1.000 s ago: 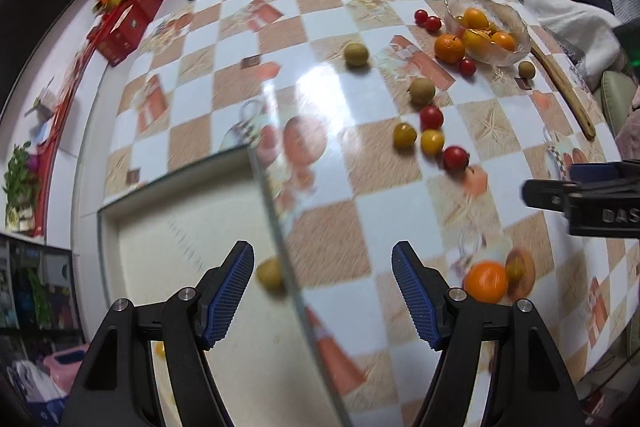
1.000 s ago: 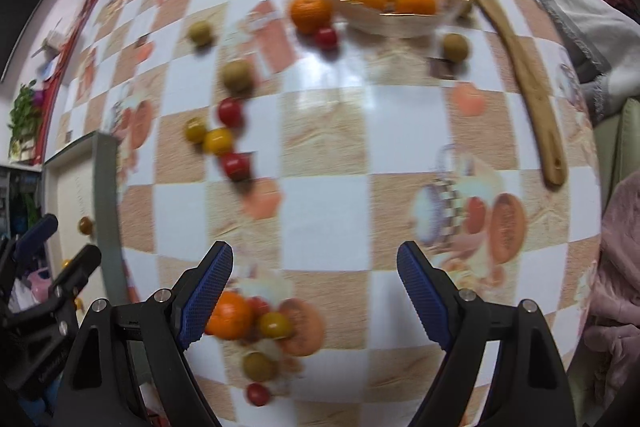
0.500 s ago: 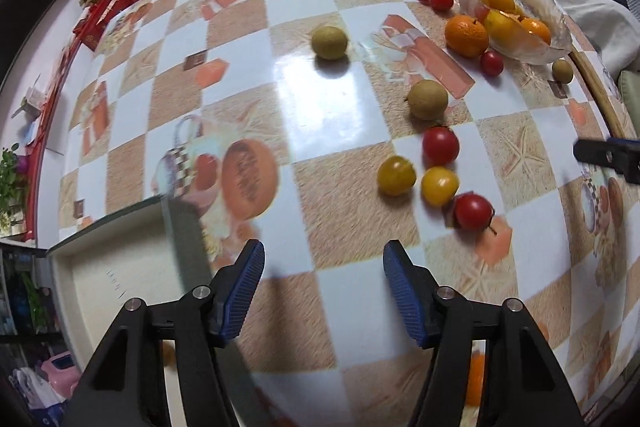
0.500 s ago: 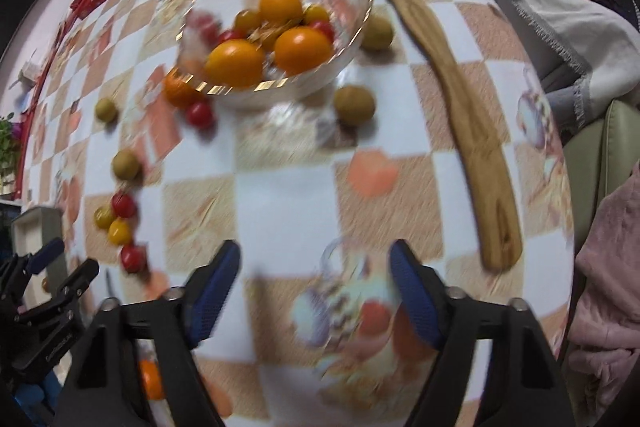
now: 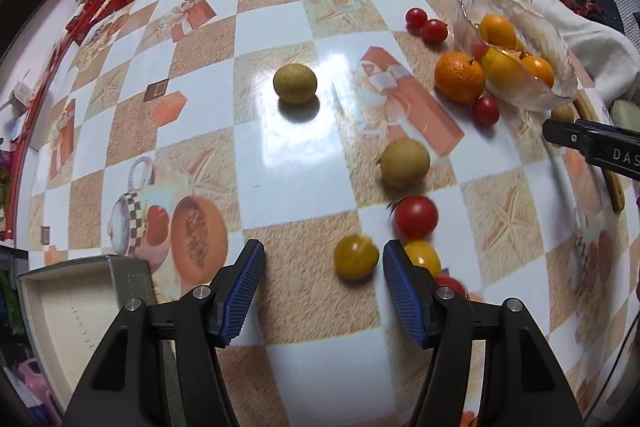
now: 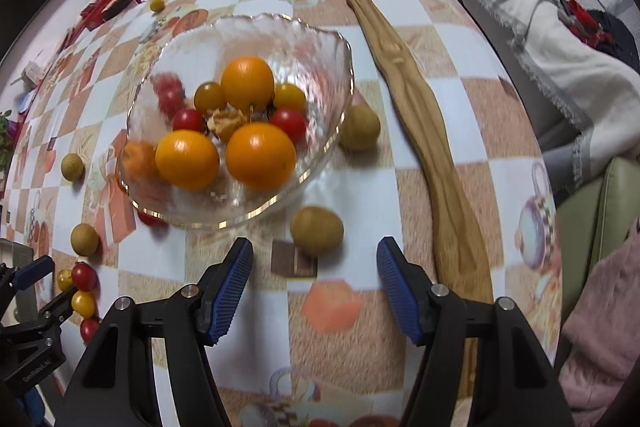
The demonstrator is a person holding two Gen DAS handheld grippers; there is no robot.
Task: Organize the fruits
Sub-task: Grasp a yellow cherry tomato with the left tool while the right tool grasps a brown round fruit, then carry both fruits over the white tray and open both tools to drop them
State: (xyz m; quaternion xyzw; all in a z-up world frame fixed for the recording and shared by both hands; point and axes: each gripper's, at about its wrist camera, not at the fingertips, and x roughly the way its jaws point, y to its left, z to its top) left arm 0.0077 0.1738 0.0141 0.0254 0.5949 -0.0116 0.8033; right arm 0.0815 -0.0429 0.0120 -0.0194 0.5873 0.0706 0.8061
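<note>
While the glass bowl (image 6: 240, 115) at frame centre already holds several fruits, many still sit loose on the desk (image 5: 280, 155); left tool (image 5: 324, 291) and right tool (image 6: 314, 289) both apart, empty.

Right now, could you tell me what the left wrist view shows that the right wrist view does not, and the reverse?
Only the left wrist view shows the open left gripper closing in on a yellow cherry tomato, plus the inside of the white tray.

Only the right wrist view shows the open right gripper near a brown longan, and the full length of the wooden back scratcher.

Both show the glass bowl of oranges and tomatoes on the checkered table.
</note>
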